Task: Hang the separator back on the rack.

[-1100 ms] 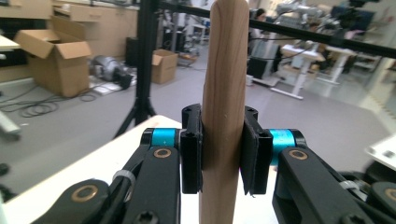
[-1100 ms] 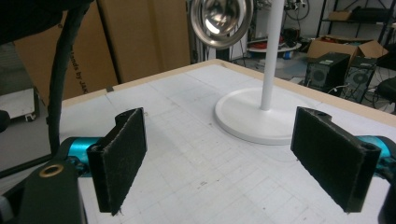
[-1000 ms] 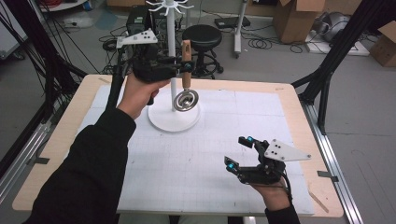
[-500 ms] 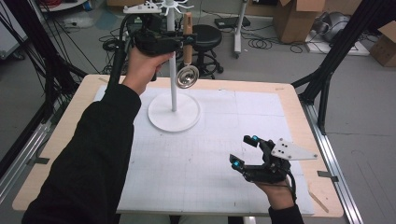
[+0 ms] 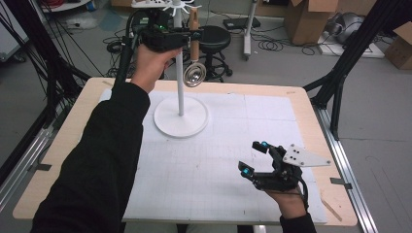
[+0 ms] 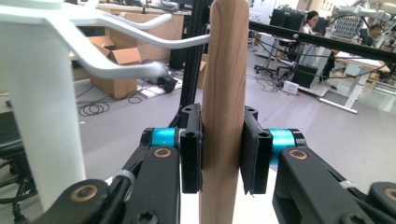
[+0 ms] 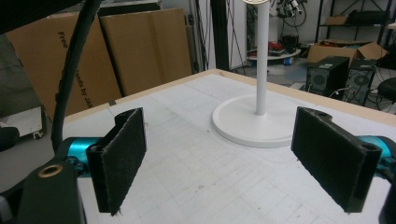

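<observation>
Strainer with a wooden handle [image 5: 194, 29] and round steel mesh bowl hangs upright, clamped by its handle in the left gripper [image 5: 187, 35], just beside the white hook stand [image 5: 180, 104]. The right gripper [image 5: 253, 158] rests wide apart over the white gridded mat [image 5: 204, 165].

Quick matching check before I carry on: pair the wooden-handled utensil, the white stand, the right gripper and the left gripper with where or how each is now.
Things:
1. wooden-handled utensil
2. white stand
3. right gripper
4. left gripper

States:
A. jaws wide apart, nothing between them, low over the mat
B. base resting on the white mat
C. hanging upright in the air, metal head downward, near the stand's hooks
D. raised beside the pole, pads clamped on wood

Pairs: 1-C, 2-B, 3-A, 4-D
</observation>
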Demonstrator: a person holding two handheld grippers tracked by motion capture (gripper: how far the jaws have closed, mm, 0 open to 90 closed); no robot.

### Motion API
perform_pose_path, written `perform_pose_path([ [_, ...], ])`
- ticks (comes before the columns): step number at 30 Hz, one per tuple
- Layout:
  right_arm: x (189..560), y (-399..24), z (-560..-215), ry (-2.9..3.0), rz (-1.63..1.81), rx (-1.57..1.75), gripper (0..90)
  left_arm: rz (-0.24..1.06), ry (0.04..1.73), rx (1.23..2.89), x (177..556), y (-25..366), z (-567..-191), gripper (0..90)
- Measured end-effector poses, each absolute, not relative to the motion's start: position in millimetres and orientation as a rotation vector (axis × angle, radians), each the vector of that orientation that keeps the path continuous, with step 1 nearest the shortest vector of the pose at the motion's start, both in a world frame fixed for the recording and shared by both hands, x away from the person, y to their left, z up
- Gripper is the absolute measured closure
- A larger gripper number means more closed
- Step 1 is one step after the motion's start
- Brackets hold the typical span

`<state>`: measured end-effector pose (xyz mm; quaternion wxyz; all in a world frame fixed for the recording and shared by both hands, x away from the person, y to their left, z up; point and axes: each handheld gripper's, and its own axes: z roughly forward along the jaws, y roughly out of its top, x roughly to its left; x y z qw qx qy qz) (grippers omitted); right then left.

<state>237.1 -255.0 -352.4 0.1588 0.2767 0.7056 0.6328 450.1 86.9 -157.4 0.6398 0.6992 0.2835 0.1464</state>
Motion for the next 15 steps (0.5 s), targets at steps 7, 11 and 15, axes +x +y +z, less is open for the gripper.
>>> perform_pose_path([
  [7, 236.7, -256.1, -352.8, 2.015, 1.807, 0.796, 16.6, 0.354, 0.684, 1.596, 451.9, 90.7, -160.8, 72.5],
  [11, 236.6, -256.7, -352.6, 2.012, 1.803, 0.792, 16.6, 0.36, 0.694, 1.596, 451.5, 96.1, -164.0, 72.2],
  [15, 236.0, -257.1, -352.6, 2.01, 1.806, 0.804, 16.6, 0.364, 0.687, 1.59, 446.1, 101.4, -165.5, 56.3],
])
